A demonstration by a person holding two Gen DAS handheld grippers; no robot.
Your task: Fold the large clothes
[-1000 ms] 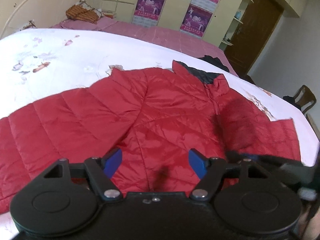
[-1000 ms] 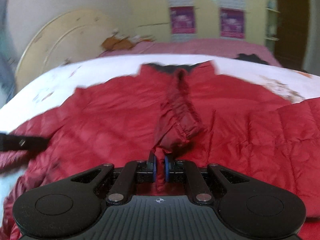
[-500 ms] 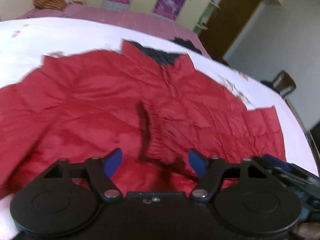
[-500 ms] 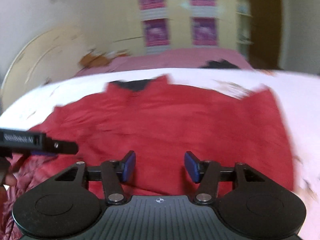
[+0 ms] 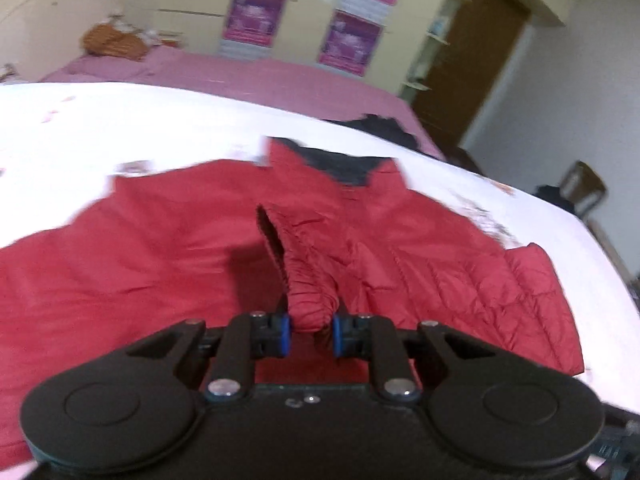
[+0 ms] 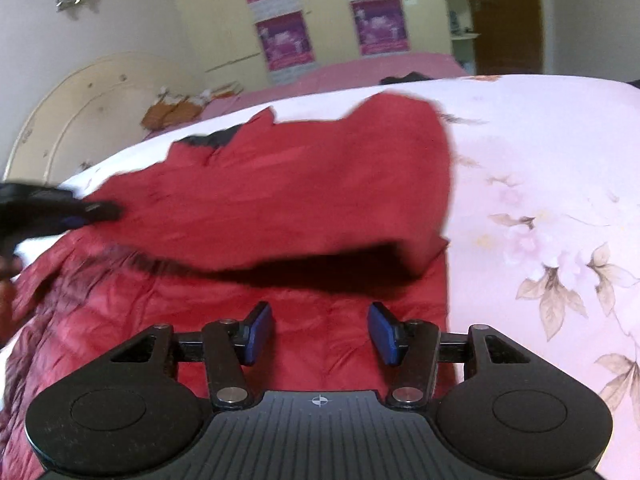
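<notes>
A red quilted jacket (image 5: 168, 264) with a dark collar lining (image 5: 340, 164) lies spread front-up on the white floral bed sheet (image 5: 120, 128). My left gripper (image 5: 310, 330) is shut on the gathered sleeve cuff (image 5: 308, 280), which lies across the jacket's chest. My right gripper (image 6: 320, 330) is open and empty, low over the jacket (image 6: 280, 200) near its right edge. The folded-over part casts a dark shadow. The left gripper also shows at the left edge of the right wrist view (image 6: 60, 212).
The white floral sheet (image 6: 560, 200) extends right of the jacket. A pink bed (image 5: 240, 76) lies behind, with orange items (image 5: 112, 42) on it, a dark garment (image 5: 380, 126), a wooden chair (image 5: 584, 188), a brown door (image 5: 472, 68) and a cream headboard (image 6: 80, 120).
My left gripper went from open to shut on the sleeve cuff. My right gripper let go of the cuff, opened and swung to the jacket's right side.
</notes>
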